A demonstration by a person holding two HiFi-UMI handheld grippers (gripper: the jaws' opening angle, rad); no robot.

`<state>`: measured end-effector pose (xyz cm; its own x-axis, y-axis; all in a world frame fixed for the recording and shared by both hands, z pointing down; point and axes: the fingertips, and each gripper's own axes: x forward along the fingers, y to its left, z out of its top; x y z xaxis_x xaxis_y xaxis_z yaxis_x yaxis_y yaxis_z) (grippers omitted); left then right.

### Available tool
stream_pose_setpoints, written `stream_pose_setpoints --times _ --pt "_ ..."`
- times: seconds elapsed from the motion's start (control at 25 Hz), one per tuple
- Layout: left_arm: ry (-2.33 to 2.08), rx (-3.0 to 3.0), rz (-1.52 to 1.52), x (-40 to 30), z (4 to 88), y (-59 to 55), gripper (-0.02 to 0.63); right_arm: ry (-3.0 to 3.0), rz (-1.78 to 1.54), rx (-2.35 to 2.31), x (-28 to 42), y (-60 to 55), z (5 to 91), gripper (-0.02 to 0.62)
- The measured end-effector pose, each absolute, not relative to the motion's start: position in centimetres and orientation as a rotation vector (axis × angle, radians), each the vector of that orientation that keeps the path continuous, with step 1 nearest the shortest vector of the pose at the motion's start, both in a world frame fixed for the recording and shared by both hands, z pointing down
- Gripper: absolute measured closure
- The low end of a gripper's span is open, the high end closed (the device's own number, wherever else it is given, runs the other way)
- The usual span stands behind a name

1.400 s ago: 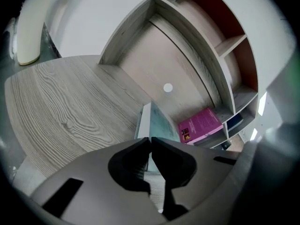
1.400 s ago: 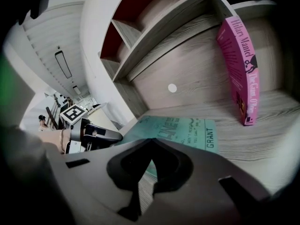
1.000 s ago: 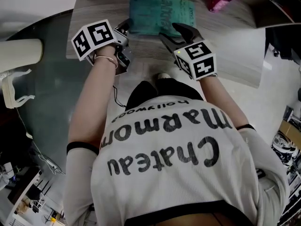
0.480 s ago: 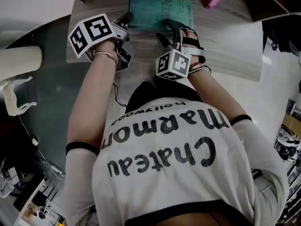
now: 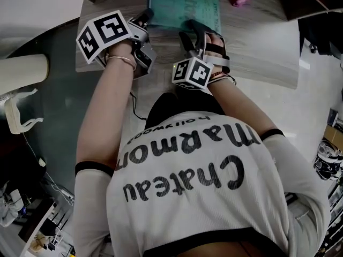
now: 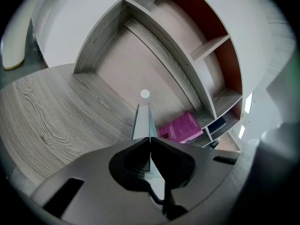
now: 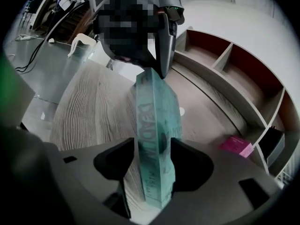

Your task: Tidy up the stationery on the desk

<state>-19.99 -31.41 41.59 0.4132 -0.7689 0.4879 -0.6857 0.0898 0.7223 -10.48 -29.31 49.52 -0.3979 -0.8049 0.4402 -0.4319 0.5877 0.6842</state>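
Teal book (image 5: 185,7): thin softcover with dark print on the cover, at the far side of the desk (image 5: 257,42), in front of the shelves (image 6: 206,55). Its near left corner is clamped in the left gripper (image 5: 146,17), while its near right edge stands between the jaws of the right gripper (image 5: 193,31), which have just been closing but aren't pressing on it. Pink book (image 6: 182,128): small, lies flat on the desk at the foot of the shelves, right of the teal book and apart from it.
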Motion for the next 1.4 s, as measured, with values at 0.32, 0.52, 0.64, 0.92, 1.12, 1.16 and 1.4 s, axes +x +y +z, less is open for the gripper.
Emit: stream_pose_setpoints --times 0.32,0.52,0.64,0.92,1.12,1.16,1.4 --pt "-1.293 1.637 -0.109 -19.6 40.8 -31.4 0.584 -1.997 -0.621 1.057 -10.5 -29.7 49.4 0.396" --pt "-1.29 1.647 -0.116 -19.2 40.0 -31.4 0.584 -2.006 -0.615 1.089 -10.3 -29.6 48.8 0.405" --pt "-1.288 1.664 -0.107 -18.9 39.5 -31.5 0.584 -2.025 -0.6 1.107 -10.2 -29.6 48.4 0.41" --pt "-1.29 1.725 -0.097 -18.3 37.5 -31.7 0.583 -2.066 -0.55 1.167 -9.9 -29.3 47.1 0.417" --pt "-1.304 1.773 -0.141 -18.3 36.0 -32.1 0.584 -2.075 -0.522 1.197 -9.0 -29.6 47.0 0.422" --pt "-1.305 1.777 -0.152 -18.3 35.8 -32.2 0.583 -2.077 -0.515 1.203 -8.8 -29.8 46.9 0.423" --pt "-1.319 1.806 -0.191 -18.2 34.8 -32.1 0.584 -2.133 -0.394 1.282 -7.0 -30.8 46.0 0.426"
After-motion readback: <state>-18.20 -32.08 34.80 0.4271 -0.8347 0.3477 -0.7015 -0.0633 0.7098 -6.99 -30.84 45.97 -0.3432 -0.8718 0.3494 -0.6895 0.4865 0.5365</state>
